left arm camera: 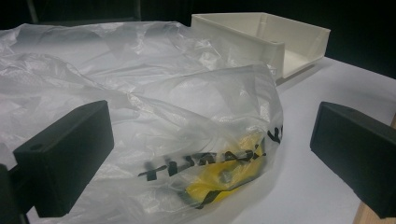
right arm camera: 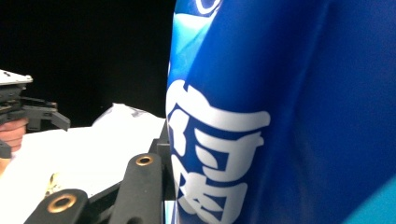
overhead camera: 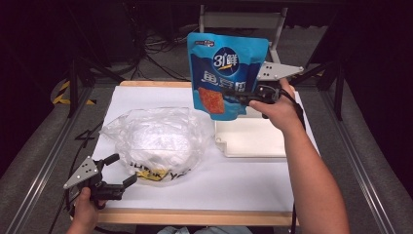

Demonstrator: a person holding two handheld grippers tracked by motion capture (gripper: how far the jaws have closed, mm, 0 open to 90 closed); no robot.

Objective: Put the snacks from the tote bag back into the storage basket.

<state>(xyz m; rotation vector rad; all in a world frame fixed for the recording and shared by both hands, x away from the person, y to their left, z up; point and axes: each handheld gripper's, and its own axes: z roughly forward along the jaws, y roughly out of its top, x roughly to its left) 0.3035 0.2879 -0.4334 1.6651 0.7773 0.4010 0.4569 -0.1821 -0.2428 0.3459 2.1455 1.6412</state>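
Nearest us, our left hand-held gripper (overhead camera: 118, 170) gapes beside the clear crinkled plastic bag (overhead camera: 156, 141); our right hand-held gripper (overhead camera: 242, 97) clamps the blue foil snack pouch (overhead camera: 225, 73) aloft.

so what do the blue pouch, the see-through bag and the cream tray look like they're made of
Blue printed snack pouch: glossy plastic film or laminate, going by its sheen and bright print. Crumpled see-through carrier bag: thin, soft plastic film, wrinkled and translucent. Cream open-sided tray: rigid matte plastic, possibly 3D-printed; straight walls, dull even colour.

one blue pouch (overhead camera: 226, 73), one plastic bag (overhead camera: 156, 136), one tray (overhead camera: 253, 139).
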